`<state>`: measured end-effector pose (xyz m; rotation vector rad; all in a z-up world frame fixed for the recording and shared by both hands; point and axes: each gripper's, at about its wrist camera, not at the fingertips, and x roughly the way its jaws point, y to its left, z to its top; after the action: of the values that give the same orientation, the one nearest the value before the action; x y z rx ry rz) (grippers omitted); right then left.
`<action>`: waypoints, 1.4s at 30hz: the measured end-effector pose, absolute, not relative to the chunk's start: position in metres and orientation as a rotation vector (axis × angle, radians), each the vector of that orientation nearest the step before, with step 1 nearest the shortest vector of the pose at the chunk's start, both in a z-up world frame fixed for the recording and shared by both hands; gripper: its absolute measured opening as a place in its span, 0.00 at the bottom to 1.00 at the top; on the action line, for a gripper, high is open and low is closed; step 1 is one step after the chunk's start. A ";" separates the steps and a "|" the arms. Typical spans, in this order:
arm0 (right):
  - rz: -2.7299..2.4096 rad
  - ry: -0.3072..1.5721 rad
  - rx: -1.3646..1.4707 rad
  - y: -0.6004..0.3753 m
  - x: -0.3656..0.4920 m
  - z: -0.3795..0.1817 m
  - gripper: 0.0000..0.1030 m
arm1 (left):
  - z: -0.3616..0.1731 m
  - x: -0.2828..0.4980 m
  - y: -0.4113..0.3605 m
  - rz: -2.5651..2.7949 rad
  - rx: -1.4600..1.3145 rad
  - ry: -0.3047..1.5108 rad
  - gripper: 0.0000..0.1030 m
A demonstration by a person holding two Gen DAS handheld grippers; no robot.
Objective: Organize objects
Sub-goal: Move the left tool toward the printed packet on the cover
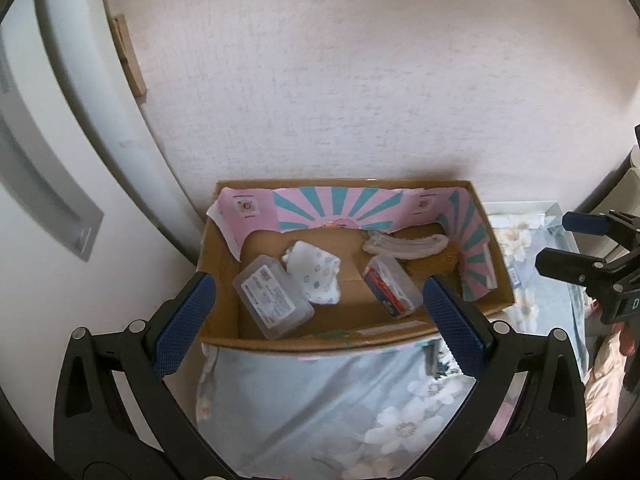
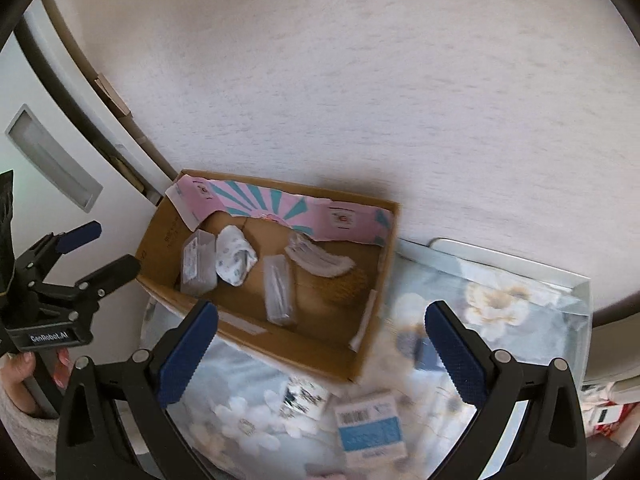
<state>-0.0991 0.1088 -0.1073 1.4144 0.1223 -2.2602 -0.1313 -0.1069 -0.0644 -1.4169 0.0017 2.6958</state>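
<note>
Left gripper point(image 1: 318, 322) wide open, nothing held, hovering just in front of the cardboard box point(image 1: 218, 280). Right gripper point(image 2: 320, 344) also wide open & empty, over the floral cloth point(image 2: 500, 300) w/ box's near corner between its blue ribbed pads point(image 2: 188, 352).

Inside box: 2 clear plastic cases, one at left point(image 1: 274, 296), one at right w/ red contents point(image 1: 392, 286); 1 white patterned cloth bundle point(image 1: 314, 274) between them; 1 stack of white pads point(image 1: 404, 245) at back, beside 1 tan woven item point(image 1: 434, 264). Pink/teal sunburst paper point(image 1: 336, 208) lines back & right walls, edges torn.

Outside box on cloth: 1 blue barcode packet point(image 2: 370, 428), 1 small printed packet point(image 2: 304, 396), blurry. Box sits against a white textured wall point(image 1: 340, 80).
</note>
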 end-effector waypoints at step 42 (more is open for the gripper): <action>-2.205 0.304 1.269 0.200 0.005 -0.222 1.00 | -0.181 -0.060 0.011 2.610 -1.506 -0.151 0.97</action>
<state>0.0048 0.2000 -0.2216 1.2688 0.3039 -2.2045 -0.0600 0.0112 -0.1809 -1.5061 -0.1513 2.6097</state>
